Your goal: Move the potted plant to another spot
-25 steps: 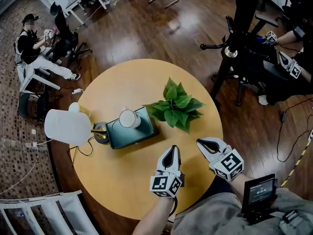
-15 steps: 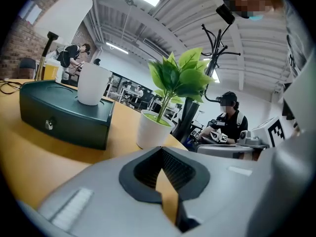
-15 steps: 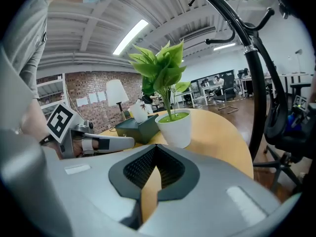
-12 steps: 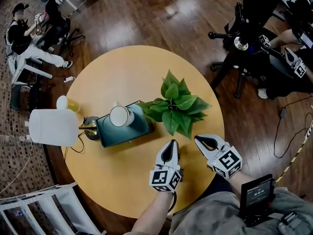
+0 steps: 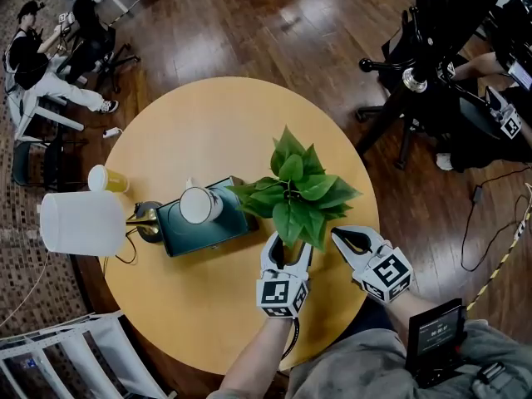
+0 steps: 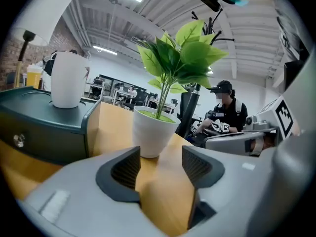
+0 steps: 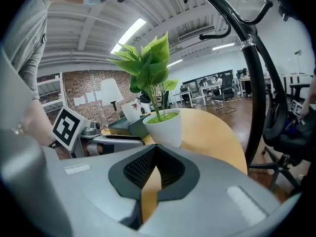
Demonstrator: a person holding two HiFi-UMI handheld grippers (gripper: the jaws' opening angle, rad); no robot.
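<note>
While left gripper (image 6: 161, 153) is opening w/ nothing btwn its jaws, potted plant (image 6: 154, 131) stands just ahead at frame centre; right gripper (image 7: 155, 151) closed, empty.

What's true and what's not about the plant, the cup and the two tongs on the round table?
1. The plant grows in a white pot. True.
2. The left tongs are squeezing the pot. False: they are opening with nothing between them, and the pot stands just past their tips.
3. The white cup stands on the dark green box. True.
4. The right tongs are wide open. False: they are shut and empty.
5. The plant stands on the floor. False: it stands on the round table.
</note>
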